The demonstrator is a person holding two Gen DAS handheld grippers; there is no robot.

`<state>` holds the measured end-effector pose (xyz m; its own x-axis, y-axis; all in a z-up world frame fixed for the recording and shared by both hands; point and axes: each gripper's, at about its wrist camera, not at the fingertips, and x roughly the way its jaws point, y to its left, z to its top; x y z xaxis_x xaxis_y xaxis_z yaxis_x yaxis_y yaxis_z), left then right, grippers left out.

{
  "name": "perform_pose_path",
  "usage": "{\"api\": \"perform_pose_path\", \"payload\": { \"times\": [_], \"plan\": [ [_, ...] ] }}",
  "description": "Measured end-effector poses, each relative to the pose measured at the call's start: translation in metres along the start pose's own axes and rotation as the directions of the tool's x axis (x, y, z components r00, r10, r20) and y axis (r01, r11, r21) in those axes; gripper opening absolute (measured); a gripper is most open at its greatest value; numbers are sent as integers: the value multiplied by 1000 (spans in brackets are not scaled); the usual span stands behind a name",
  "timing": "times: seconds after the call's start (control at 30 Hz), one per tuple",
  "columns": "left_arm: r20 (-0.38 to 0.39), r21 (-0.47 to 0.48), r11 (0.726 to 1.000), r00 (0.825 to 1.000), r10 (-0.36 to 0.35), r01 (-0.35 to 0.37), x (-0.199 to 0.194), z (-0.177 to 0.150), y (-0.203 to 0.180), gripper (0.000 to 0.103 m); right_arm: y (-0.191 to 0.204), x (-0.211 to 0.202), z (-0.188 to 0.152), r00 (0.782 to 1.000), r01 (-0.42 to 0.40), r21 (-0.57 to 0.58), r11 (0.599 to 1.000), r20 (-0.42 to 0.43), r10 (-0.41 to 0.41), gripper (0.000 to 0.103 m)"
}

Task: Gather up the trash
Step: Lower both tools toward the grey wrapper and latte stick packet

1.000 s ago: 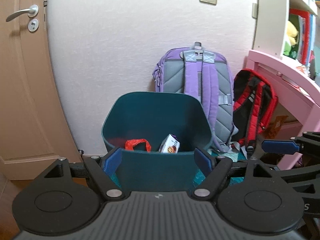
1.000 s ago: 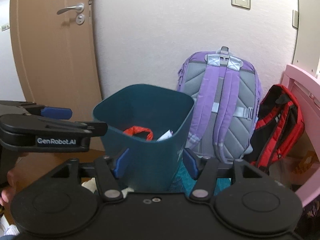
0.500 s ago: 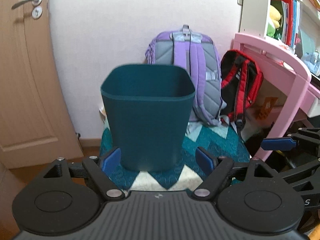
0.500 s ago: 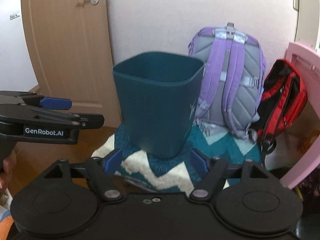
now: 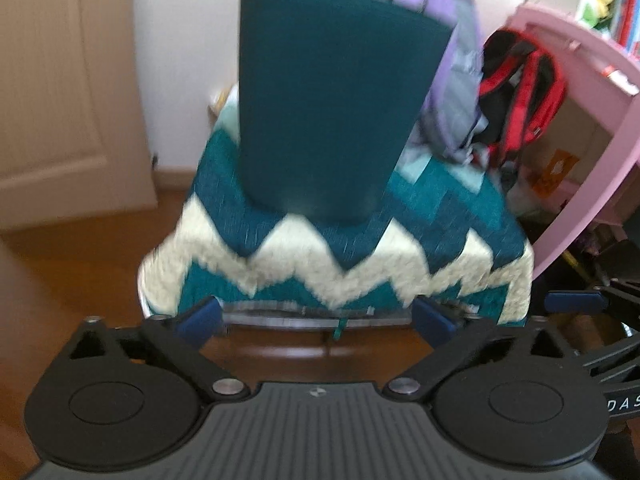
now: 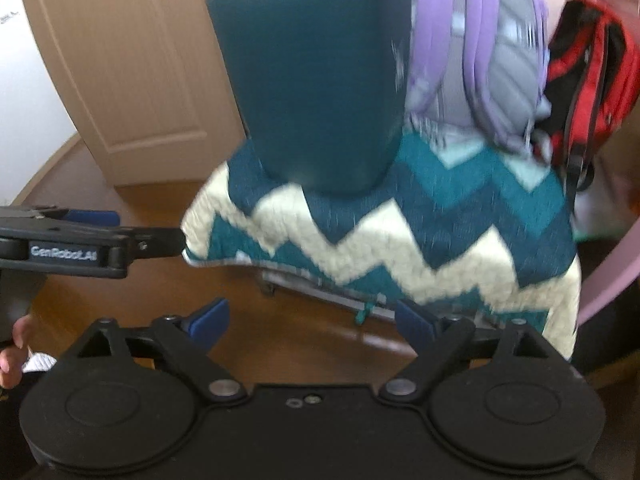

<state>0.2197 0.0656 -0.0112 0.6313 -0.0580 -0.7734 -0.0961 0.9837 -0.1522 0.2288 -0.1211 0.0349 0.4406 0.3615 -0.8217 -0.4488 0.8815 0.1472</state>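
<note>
A dark teal trash bin (image 5: pixel 328 104) stands upright on a stool covered with a teal and cream zigzag cloth (image 5: pixel 336 256). It also shows in the right wrist view (image 6: pixel 316 88); its inside is hidden from here. My left gripper (image 5: pixel 316 318) is open and empty, below and in front of the stool's edge. My right gripper (image 6: pixel 312 320) is open and empty, low over the wooden floor in front of the stool. The left gripper also shows from the side in the right wrist view (image 6: pixel 92 240). Both views are blurred.
A purple backpack (image 6: pixel 480 52) and a red and black backpack (image 5: pixel 520 92) lean behind the stool. A pink desk (image 5: pixel 592 120) stands at the right. A wooden door (image 5: pixel 68 92) is at the left. The floor (image 6: pixel 120 292) is brown wood.
Both grippers have pulled back and dropped lower. The bin, seen from above a second ago with trash inside, now sits high in the views, and the stool's front edge and floor show.
</note>
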Motion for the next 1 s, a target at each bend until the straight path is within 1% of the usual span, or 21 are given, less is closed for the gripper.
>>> {"api": "perform_pose_path", "payload": {
  "times": [0.07,0.17,0.27,0.3,0.4,0.47,0.57,0.63,0.7,0.73,0.77,0.87,0.9,1.0],
  "plan": [
    [-48,-26,1000,999,-2,0,19,-14,7,103,-6,20,-12,999,2,28,1000,-42,-1,90],
    [-131,-84,996,991,12,-23,52,-39,18,103,-18,51,-28,995,10,76,997,-103,-2,90],
    [-230,-143,988,973,29,-63,89,-65,28,103,-31,86,-44,985,26,138,990,-171,-1,90],
    [-266,-160,984,963,32,-77,103,-74,30,103,-36,99,-49,981,33,162,986,-195,-1,90],
    [-370,-213,969,928,37,-123,140,-103,36,103,-47,135,-64,965,64,216,974,-261,-6,90],
    [-431,-228,961,901,43,-155,163,-122,39,103,-53,156,-73,956,84,239,967,-295,-10,90],
    [-501,-218,955,863,68,-202,191,-145,41,103,-63,191,-89,937,115,275,955,-349,-13,89],
    [-550,-207,950,831,84,-233,211,-163,42,103,-68,213,-101,924,130,299,945,-383,-5,89],
    [-584,-199,946,806,96,-257,226,-176,45,103,-71,234,-113,908,148,319,936,-419,-1,88],
    [-605,-195,943,790,100,-268,235,-184,48,103,-73,244,-120,901,154,327,933,-434,4,88],
    [-625,-185,942,773,107,-280,243,-190,52,103,-74,254,-126,893,157,334,929,-449,10,88],
    [-668,-163,940,735,120,-301,265,-207,58,103,-72,283,-145,864,168,354,920,-502,35,87],
    [-688,-159,938,716,118,-307,273,-214,61,103,-72,293,-153,854,174,362,916,-518,42,87],
    [-733,-153,934,671,112,-323,295,-229,66,103,-78,320,-177,820,196,405,893,-567,77,87]
  ]
}}
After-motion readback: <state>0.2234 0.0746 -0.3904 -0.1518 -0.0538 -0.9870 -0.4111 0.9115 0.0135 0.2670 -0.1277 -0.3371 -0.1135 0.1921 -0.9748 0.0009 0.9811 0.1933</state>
